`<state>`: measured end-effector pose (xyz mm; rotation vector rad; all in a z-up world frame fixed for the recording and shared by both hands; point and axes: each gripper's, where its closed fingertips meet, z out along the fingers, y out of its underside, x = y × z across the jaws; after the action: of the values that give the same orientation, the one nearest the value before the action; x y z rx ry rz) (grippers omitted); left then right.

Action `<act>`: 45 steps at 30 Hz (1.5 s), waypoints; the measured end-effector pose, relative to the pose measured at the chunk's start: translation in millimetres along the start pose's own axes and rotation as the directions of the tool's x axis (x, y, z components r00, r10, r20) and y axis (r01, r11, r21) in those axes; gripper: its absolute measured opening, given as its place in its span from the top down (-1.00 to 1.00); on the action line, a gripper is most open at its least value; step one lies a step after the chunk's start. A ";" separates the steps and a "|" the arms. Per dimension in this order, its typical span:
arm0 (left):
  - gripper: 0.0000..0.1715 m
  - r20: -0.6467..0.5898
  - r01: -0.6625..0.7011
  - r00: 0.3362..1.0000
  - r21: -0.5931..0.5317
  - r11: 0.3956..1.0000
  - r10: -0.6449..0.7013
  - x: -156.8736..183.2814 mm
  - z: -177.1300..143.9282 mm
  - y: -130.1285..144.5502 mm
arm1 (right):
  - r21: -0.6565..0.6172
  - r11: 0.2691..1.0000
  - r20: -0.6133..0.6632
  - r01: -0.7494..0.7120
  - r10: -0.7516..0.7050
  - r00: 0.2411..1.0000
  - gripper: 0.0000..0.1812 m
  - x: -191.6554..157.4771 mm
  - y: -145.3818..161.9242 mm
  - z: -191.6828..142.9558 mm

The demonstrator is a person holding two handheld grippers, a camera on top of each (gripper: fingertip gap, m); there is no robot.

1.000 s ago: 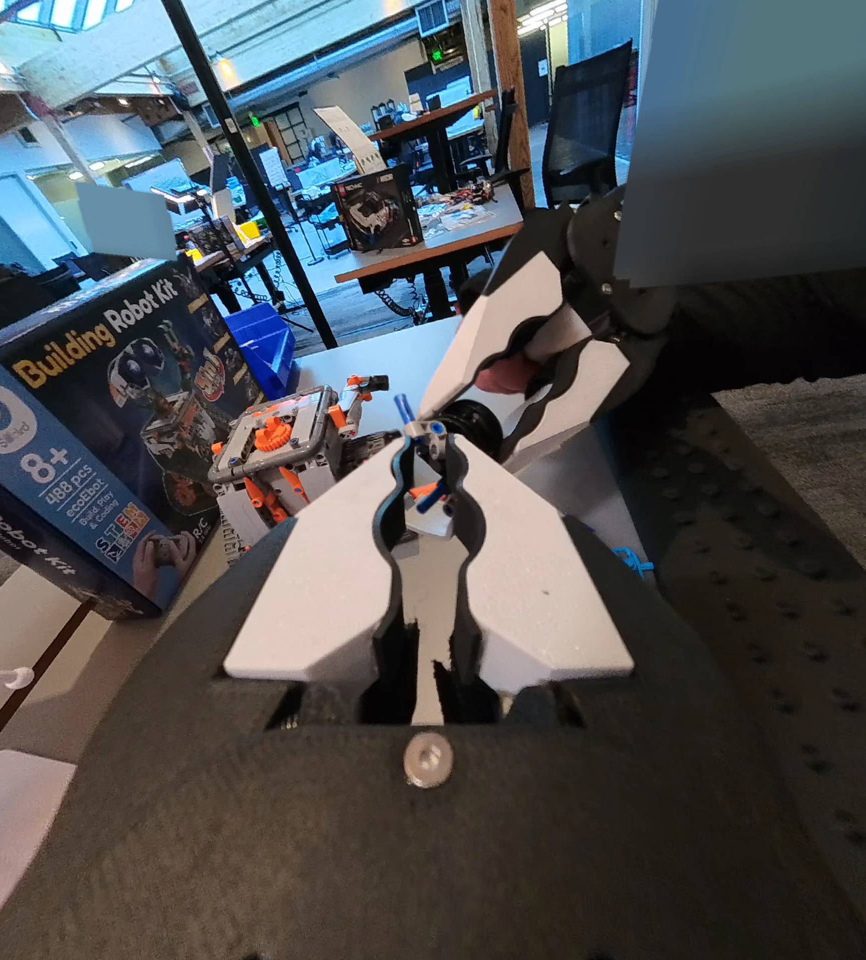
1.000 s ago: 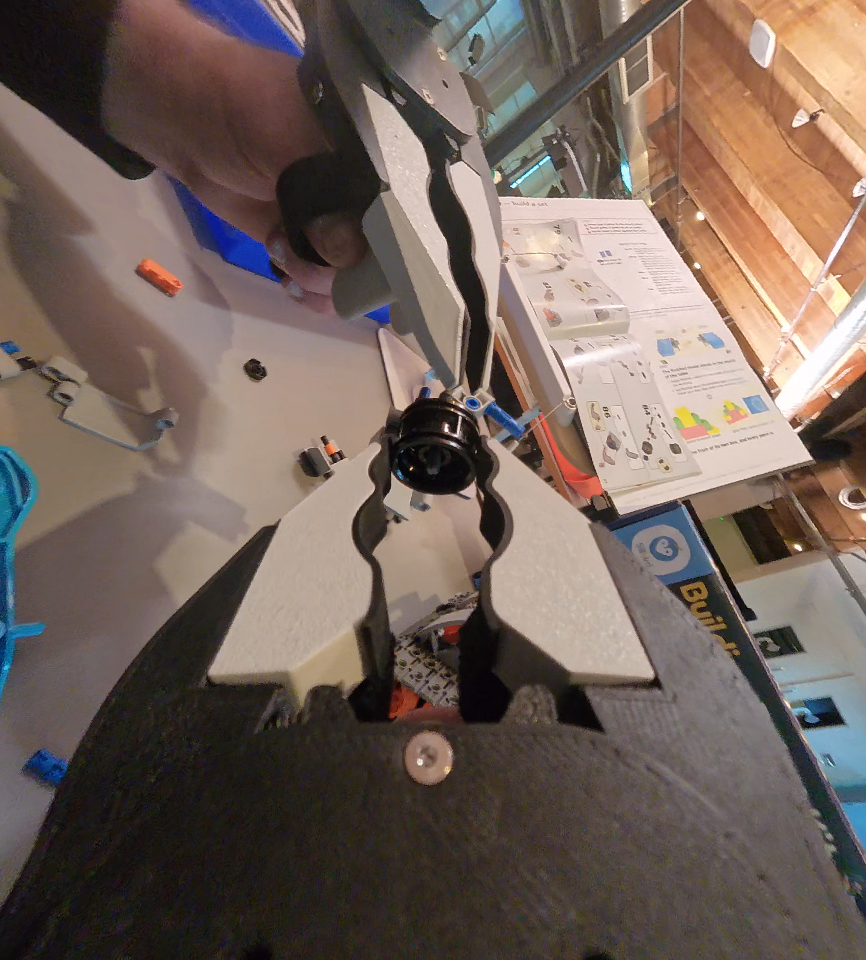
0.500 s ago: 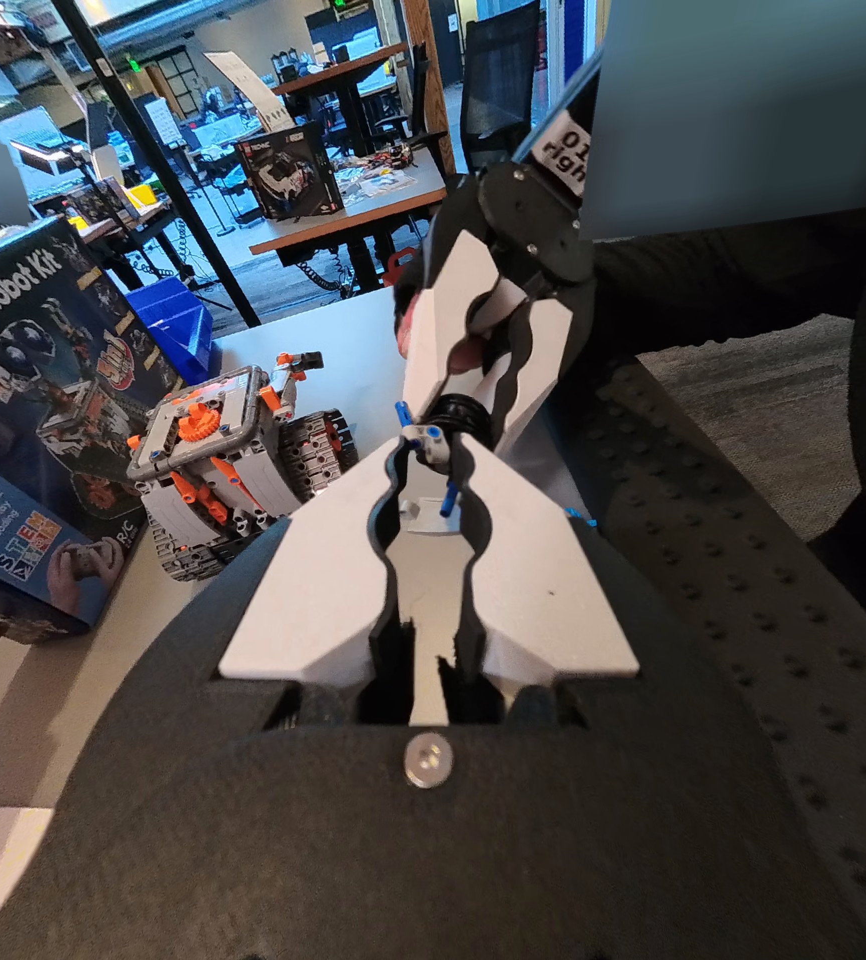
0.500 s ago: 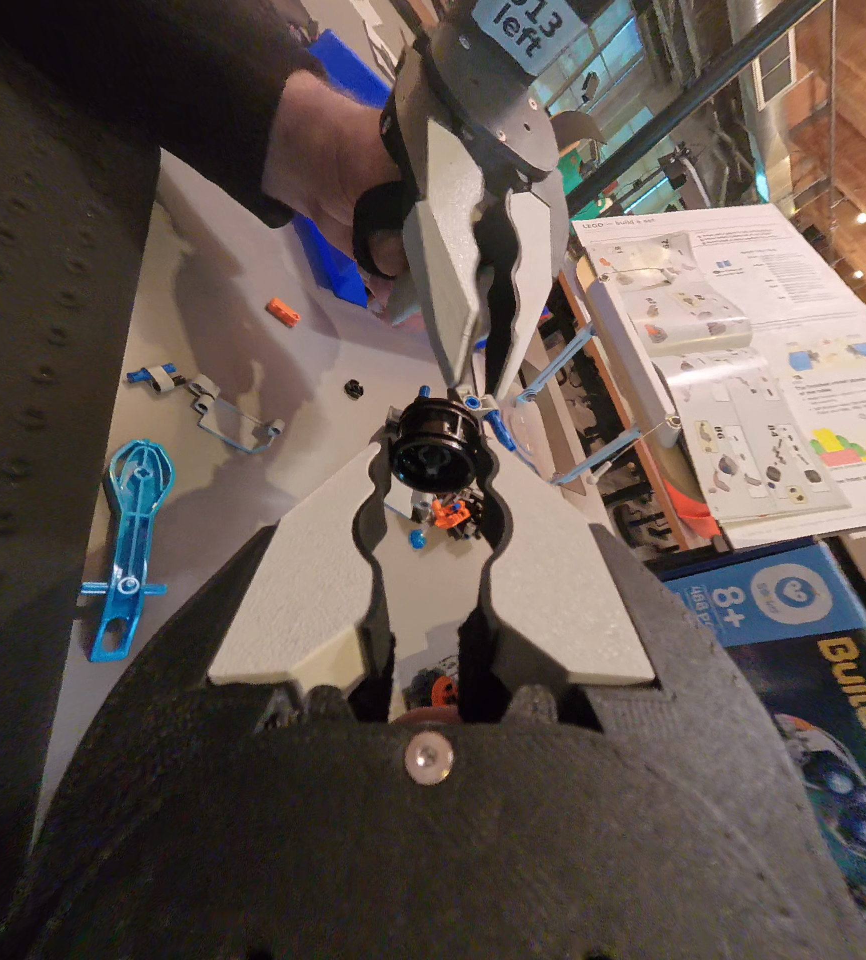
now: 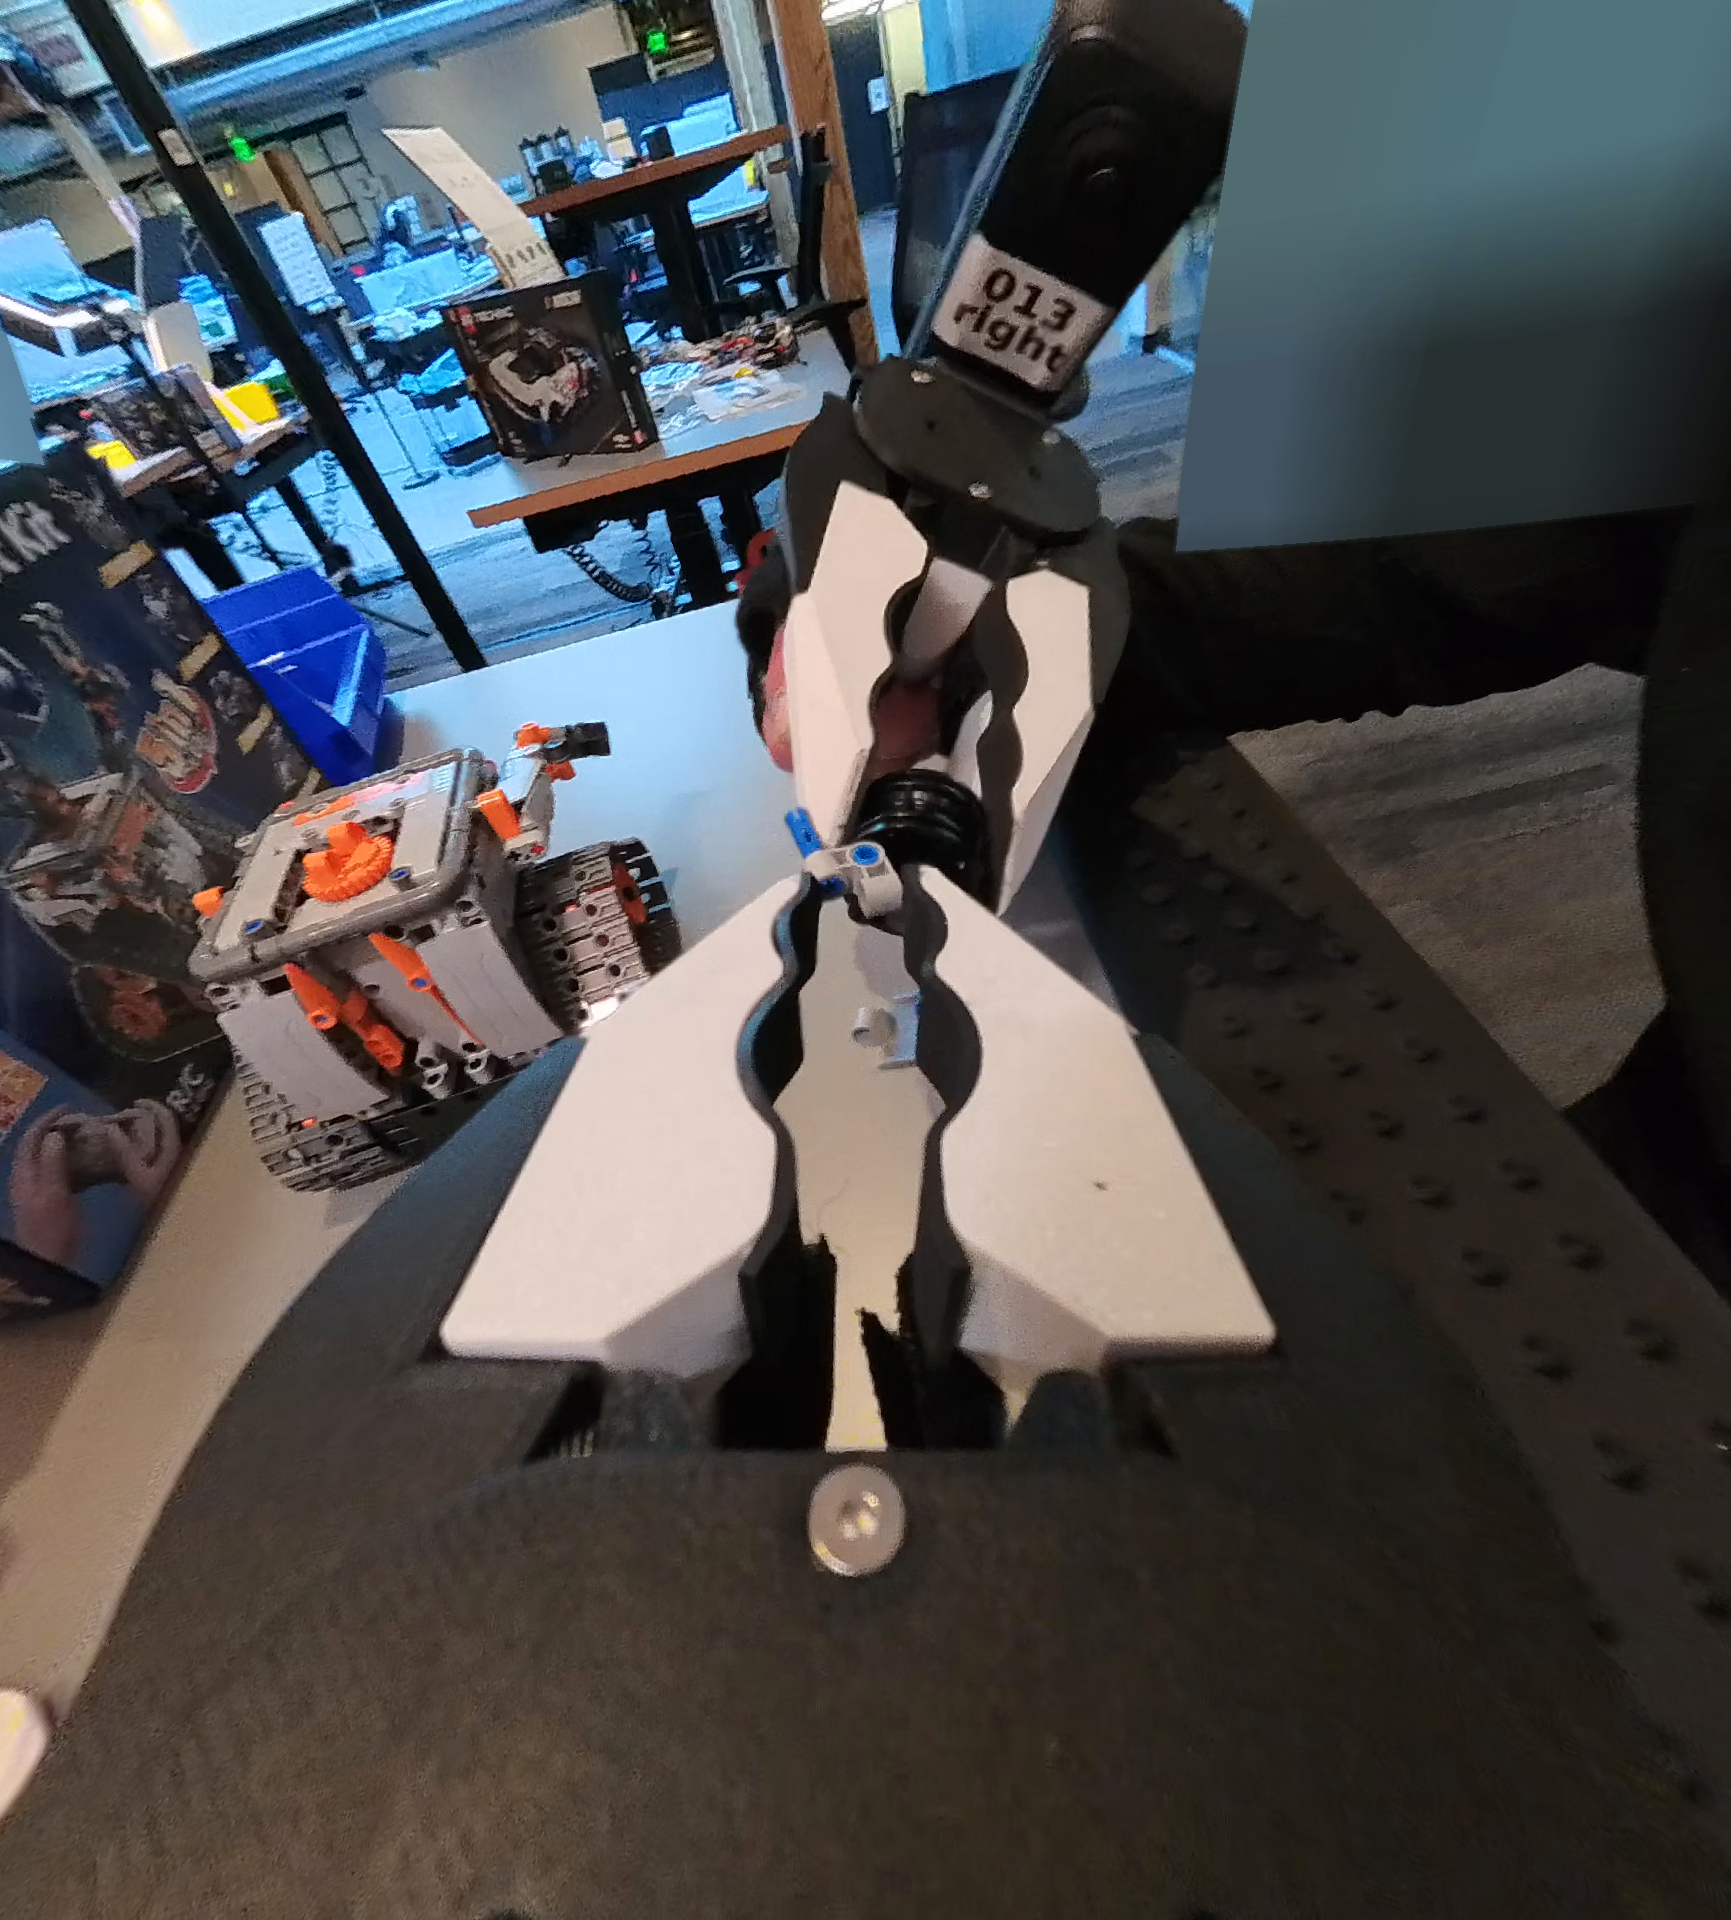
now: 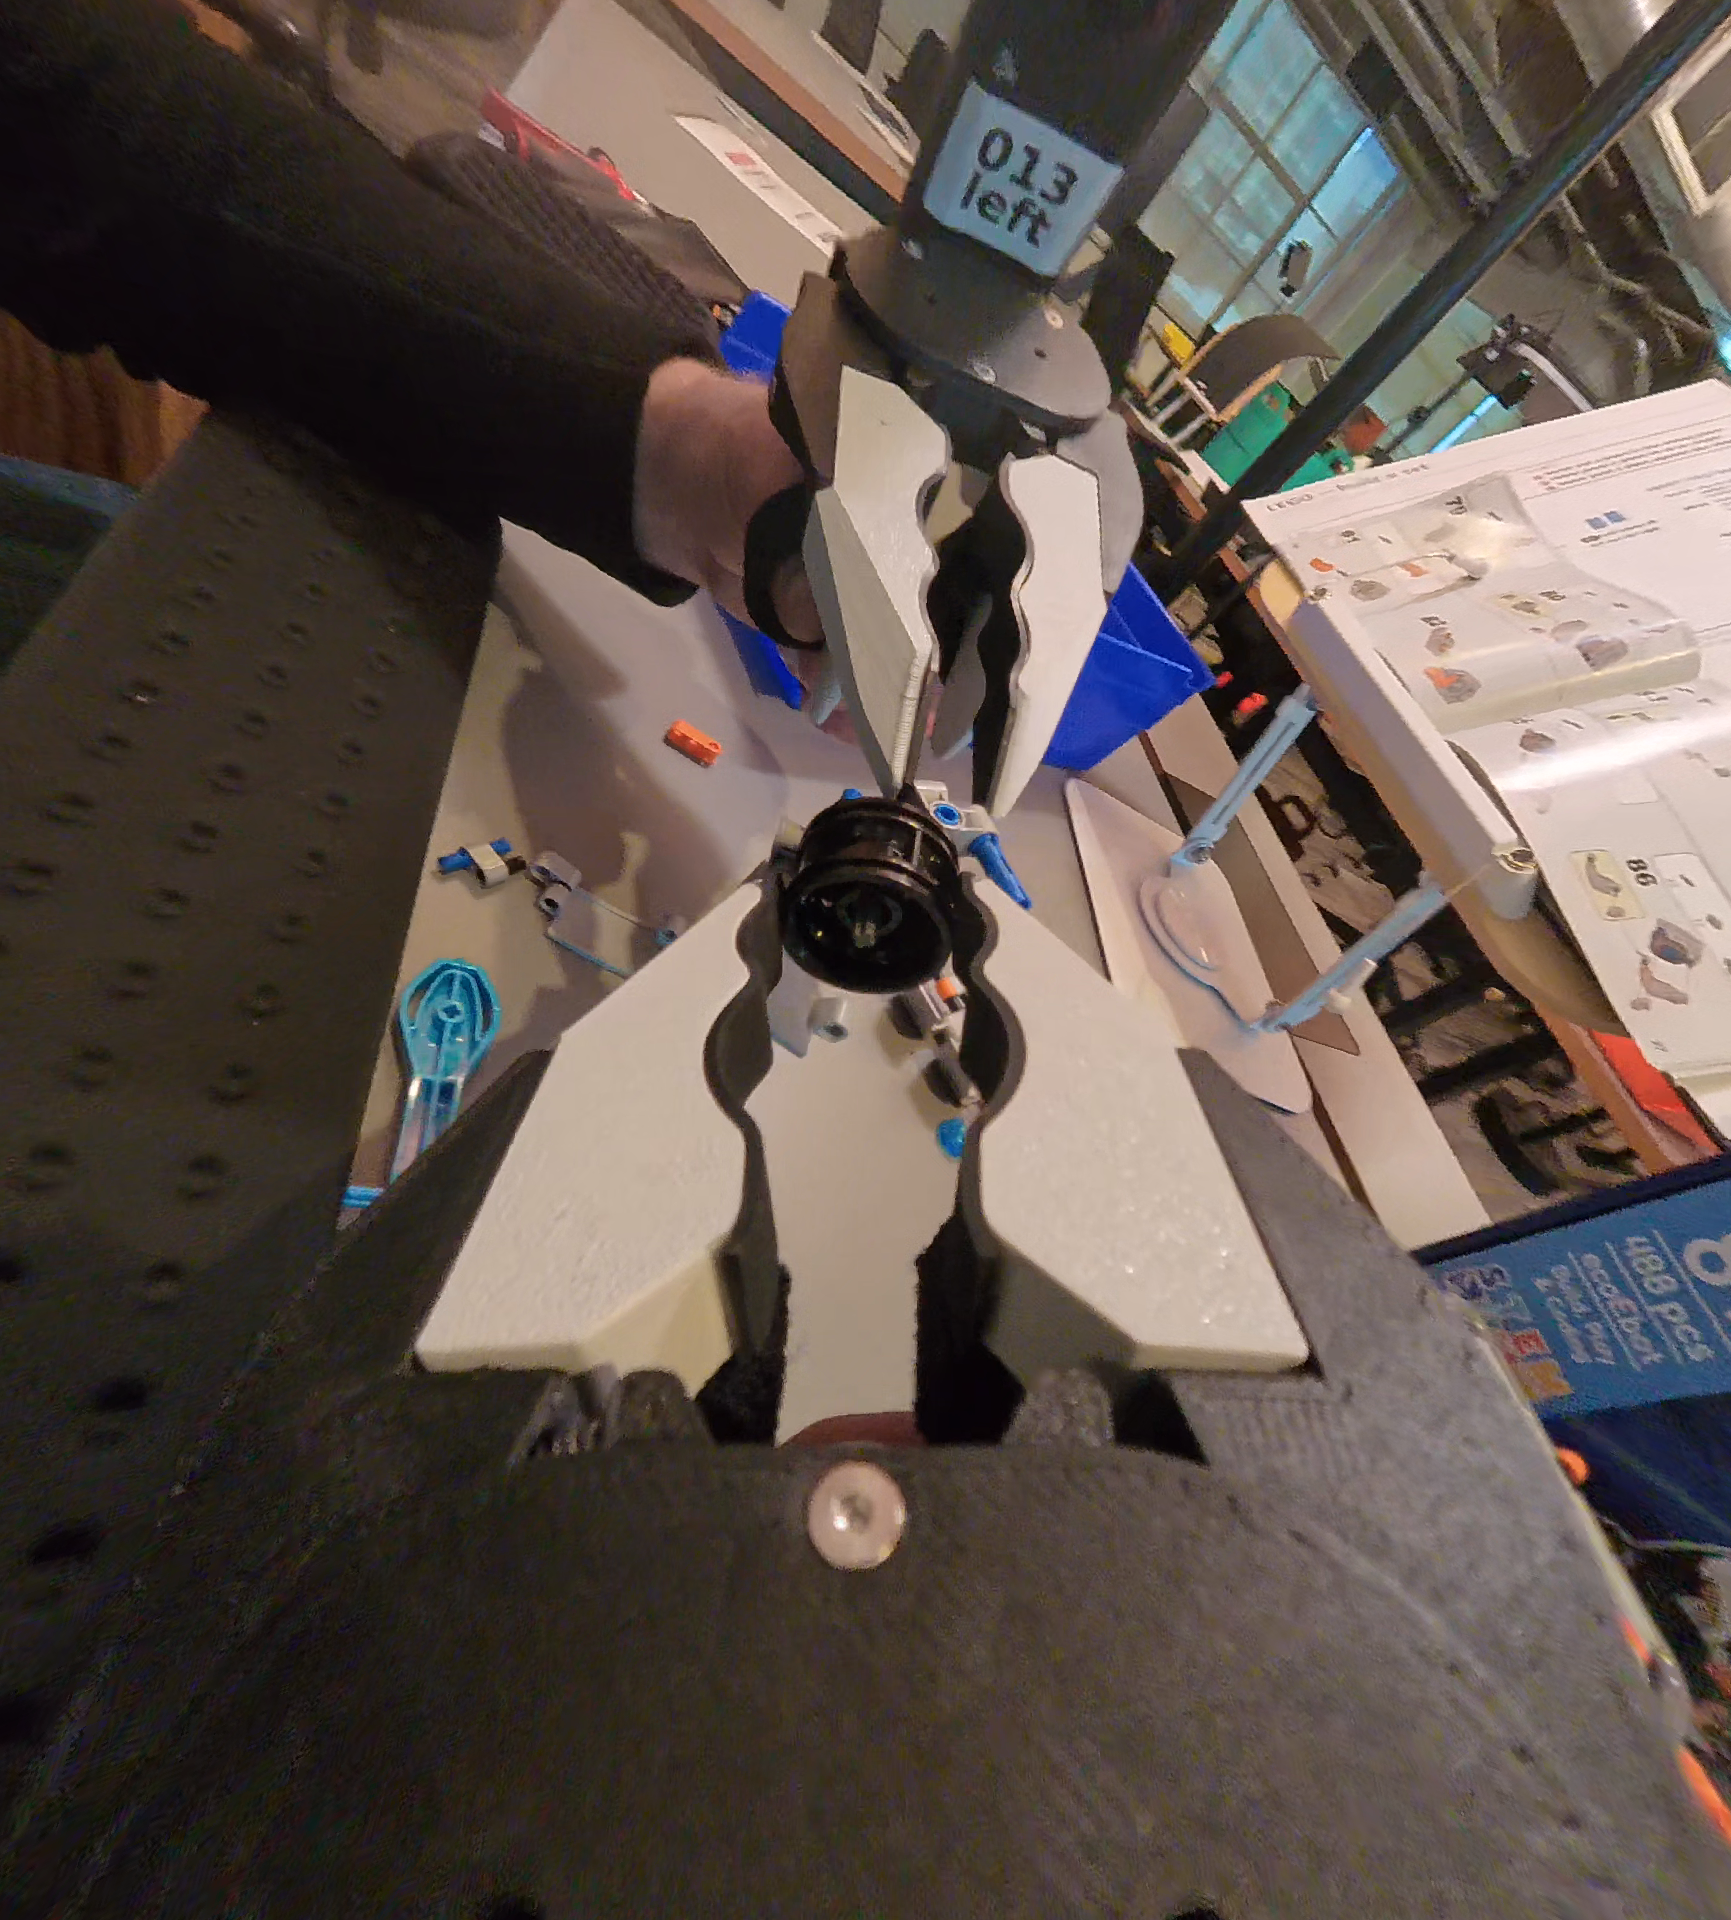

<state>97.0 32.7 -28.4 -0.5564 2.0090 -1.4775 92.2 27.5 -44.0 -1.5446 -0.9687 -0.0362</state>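
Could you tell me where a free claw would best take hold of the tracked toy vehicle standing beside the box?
Grip the tracked toy vehicle across its flat grey side panels, coming from above; the orange gear and studs on top look awkward to pinch, and the treads sit low against the table.

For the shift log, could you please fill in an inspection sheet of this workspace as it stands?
Surface: grey table, partly shadowed.
Held things: black wheel in the right tongs; small grey connector with blue pins in the left tongs. Wheel and connector meet tip to tip.
Clutter: tracked model, kit box, blue bin, orange piece, cyan part, grey bracket, loose pins.
Grippers: both shut on their parts, facing each other above the table.
Cables: nothing seen on the table.
Surroundings: instruction sheets on a stand; workshop desks behind.
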 end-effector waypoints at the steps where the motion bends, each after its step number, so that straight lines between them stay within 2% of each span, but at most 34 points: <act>1: 0.84 -0.018 0.015 1.000 0.011 1.000 -0.015 1.7 0.1 -0.4 | 0.014 1.000 0.020 -0.019 0.018 1.000 0.67 -1.5 -1.5 -0.8; 7: 0.85 -0.074 0.087 0.994 0.070 0.994 -0.082 4.8 1.6 -1.9 | 0.086 0.972 0.155 -0.220 0.205 0.966 0.67 -4.3 -6.4 -5.3; 10: 0.86 -0.033 0.074 0.997 0.082 0.994 -0.071 -0.4 1.3 -2.1 | 0.102 0.948 0.169 -0.301 0.281 0.945 0.66 1.7 -5.5 -5.0; 11: 1.00 -0.015 0.054 0.999 0.092 0.994 -0.053 -1.7 0.5 -4.2 | 0.099 0.943 0.154 -0.318 0.301 0.941 0.67 5.5 -3.6 -4.3; 13: 1.00 0.045 0.022 0.999 0.075 0.997 -0.025 -7.0 1.0 -4.0 | 0.095 0.935 0.125 -0.341 0.329 0.936 0.63 12.1 -1.0 -3.3; 15: 1.00 0.067 0.002 0.998 0.061 0.998 -0.007 -7.5 3.4 -2.7 | 0.083 0.943 0.100 -0.324 0.315 0.944 0.84 13.1 1.4 -1.8; 16: 1.00 0.067 0.013 0.998 0.048 0.999 -0.016 -8.2 4.6 0.0 | 0.061 0.948 0.082 -0.311 0.306 0.948 1.00 13.6 5.5 -0.3; 22: 1.00 0.076 0.051 0.996 -0.089 0.995 -0.044 -17.2 4.2 27.7 | -0.091 0.939 0.053 -0.333 0.338 0.940 1.00 14.7 34.4 1.4; 26: 0.87 0.104 0.070 0.994 -0.242 0.968 -0.045 -22.4 2.2 53.2 | -0.209 0.909 -0.026 -0.361 0.363 0.931 0.78 23.9 58.1 -7.0; 28: 0.75 0.104 0.086 0.993 -0.308 0.947 -0.057 -22.6 2.8 66.7 | -0.290 0.876 0.007 -0.386 0.406 0.914 0.61 12.8 73.1 -3.7; 30: 0.65 0.087 0.082 0.995 -0.347 0.934 -0.055 -19.0 5.3 77.0 | -0.399 0.848 0.020 -0.349 0.388 0.921 0.49 0.9 94.1 1.7; 33: 0.56 0.076 0.065 0.996 -0.426 0.902 -0.036 -14.7 12.9 96.9 | -0.524 0.803 0.029 -0.283 0.349 0.937 0.51 -12.7 120.0 7.1; 36: 0.55 0.052 0.032 0.999 -0.496 0.868 -0.008 -8.5 24.6 116.3 | -0.551 0.790 0.051 -0.269 0.353 0.934 0.54 -19.4 125.2 8.9; 39: 0.67 -0.003 -0.066 0.997 -0.567 0.821 0.079 1.4 29.4 132.7 | -0.565 0.806 0.100 -0.175 0.278 0.955 0.79 -26.9 125.2 8.2; 42: 0.69 -0.048 -0.133 0.990 -0.605 0.785 0.131 10.2 29.8 142.9 | -0.582 0.804 0.150 -0.126 0.258 0.954 0.77 -36.1 127.6 6.0; 45: 0.60 -0.026 -0.106 0.993 -0.570 0.815 0.111 7.6 27.9 134.7 | -0.570 0.809 0.139 -0.142 0.265 0.954 0.70 -33.2 125.6 5.6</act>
<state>110.7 48.4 -164.6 -0.6668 2.4346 -0.7761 141.1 27.0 -164.5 -2.2290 -1.0018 0.0022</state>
